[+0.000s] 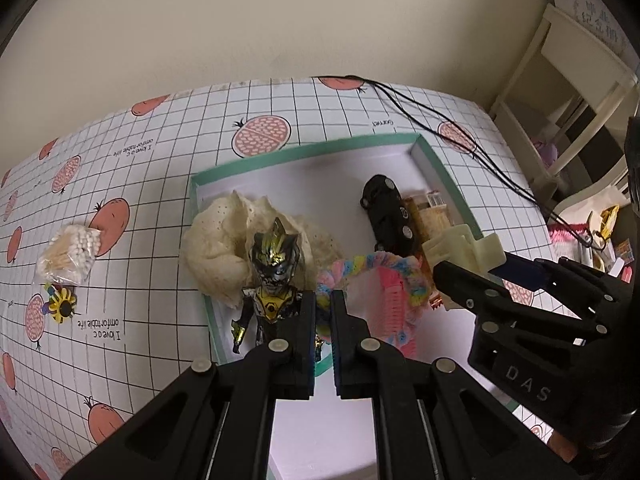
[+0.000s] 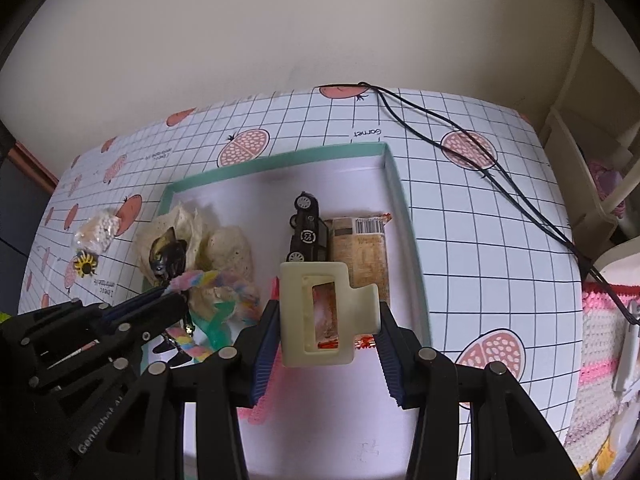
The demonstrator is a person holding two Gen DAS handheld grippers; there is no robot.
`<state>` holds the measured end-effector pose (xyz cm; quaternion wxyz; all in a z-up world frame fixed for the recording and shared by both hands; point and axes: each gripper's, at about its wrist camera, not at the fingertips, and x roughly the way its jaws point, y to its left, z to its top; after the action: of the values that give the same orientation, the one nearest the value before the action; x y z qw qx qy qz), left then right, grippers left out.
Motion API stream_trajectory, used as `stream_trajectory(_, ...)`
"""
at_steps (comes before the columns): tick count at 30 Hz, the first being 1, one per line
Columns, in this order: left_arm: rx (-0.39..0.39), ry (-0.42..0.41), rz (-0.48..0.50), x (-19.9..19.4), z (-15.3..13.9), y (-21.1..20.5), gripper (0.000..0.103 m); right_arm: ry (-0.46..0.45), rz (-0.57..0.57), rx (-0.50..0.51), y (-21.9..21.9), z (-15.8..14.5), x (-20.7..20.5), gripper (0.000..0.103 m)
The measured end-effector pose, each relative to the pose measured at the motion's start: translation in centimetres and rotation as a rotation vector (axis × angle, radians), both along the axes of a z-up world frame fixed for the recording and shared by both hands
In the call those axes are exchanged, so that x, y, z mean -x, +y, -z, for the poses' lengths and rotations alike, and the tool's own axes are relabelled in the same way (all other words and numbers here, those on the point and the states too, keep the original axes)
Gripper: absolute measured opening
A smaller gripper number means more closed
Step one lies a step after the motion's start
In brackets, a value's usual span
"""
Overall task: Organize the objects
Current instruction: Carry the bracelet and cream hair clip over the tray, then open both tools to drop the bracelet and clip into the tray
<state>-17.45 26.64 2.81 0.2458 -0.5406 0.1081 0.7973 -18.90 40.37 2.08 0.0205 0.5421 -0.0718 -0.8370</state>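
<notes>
Meanwhile, the right gripper (image 2: pixel 326 316) clamps a cream hair claw (image 2: pixel 320 312) above the tray (image 2: pixel 400 184) by its right edge; the left gripper (image 1: pixel 323 320), fingers nearly together, pinches a pastel scrunchie (image 1: pixel 384 264). An early release risks the claw toppling the toy car (image 2: pixel 306 230).

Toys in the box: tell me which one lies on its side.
The black toy car, tipped so its wheels face sideways beside the snack packet. The action figure lies differently, on its back.

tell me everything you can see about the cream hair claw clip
The cream hair claw clip looks like matte plastic, blocky, with a rectangular cut-out through its body and a tab jutting to one side. The right gripper holds it between its blue-padded fingers, above the teal-rimmed box, in front of the black toy car and snack packet.
</notes>
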Motion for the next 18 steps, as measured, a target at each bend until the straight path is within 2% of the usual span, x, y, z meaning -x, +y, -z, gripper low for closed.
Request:
stream_trajectory(8, 0.003, -0.016, 0.0, -0.1, 0.1, -0.1, 0.007, -0.003, -0.014, -0.003, -0.5, 0.1, 0.2, 0.049)
stream_trajectory(11, 0.005, -0.019, -0.001, -0.1, 0.0, -0.3, 0.014, 0.006, -0.012, 0.003, -0.5, -0.1, 0.1, 0.056)
stream_trajectory(18, -0.019, -0.006, -0.01, 0.2, -1.1, -1.1, 0.016, 0.043, -0.008, 0.011, -0.7, -1.5, -0.1, 0.057)
